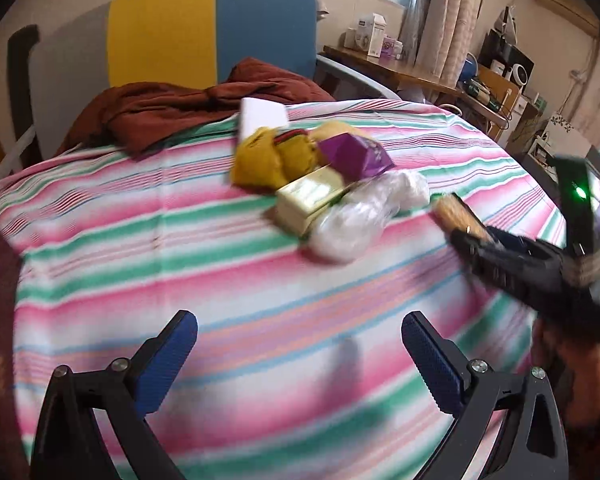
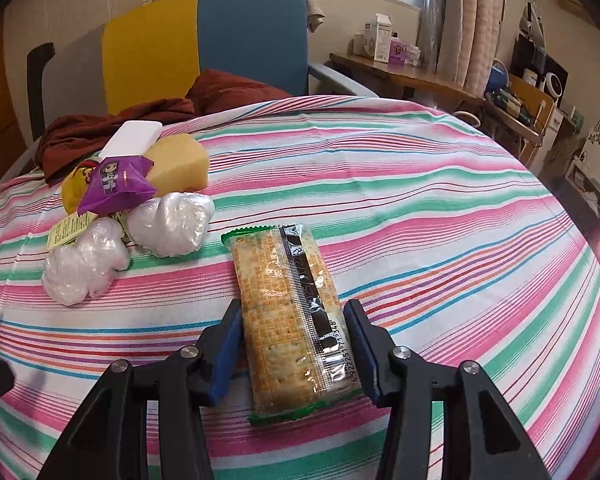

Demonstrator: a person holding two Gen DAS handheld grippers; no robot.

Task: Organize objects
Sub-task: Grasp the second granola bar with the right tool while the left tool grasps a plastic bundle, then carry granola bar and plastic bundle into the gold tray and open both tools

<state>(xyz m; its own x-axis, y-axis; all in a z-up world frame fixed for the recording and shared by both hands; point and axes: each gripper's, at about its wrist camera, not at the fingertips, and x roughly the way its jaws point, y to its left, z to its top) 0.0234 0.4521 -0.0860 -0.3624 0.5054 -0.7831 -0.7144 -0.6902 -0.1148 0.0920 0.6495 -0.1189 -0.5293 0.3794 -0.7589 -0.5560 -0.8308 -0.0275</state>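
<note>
My right gripper [image 2: 294, 312] is shut on a cracker packet [image 2: 288, 312], a clear wrapper with green ends, held lengthwise between its blue pads over the striped cloth [image 2: 420, 208]. In the left wrist view the right gripper [image 1: 460, 236] holds the packet [image 1: 456, 212] at the right. My left gripper [image 1: 300, 332] is open and empty above the cloth [image 1: 140, 240]. A pile lies ahead: a purple snack bag [image 2: 116, 186], a yellow sponge [image 2: 180, 164], two clear plastic bundles [image 2: 168, 222], a white box [image 2: 134, 136], a yellow pouch [image 1: 260, 156] and a gold box [image 1: 308, 200].
A dark red cloth [image 2: 112, 124] is heaped at the far edge, before a chair with a yellow and blue back [image 2: 204, 40]. A wooden desk [image 2: 400, 72] with boxes stands at the back right by the curtains. Cluttered shelves [image 2: 532, 92] stand at the far right.
</note>
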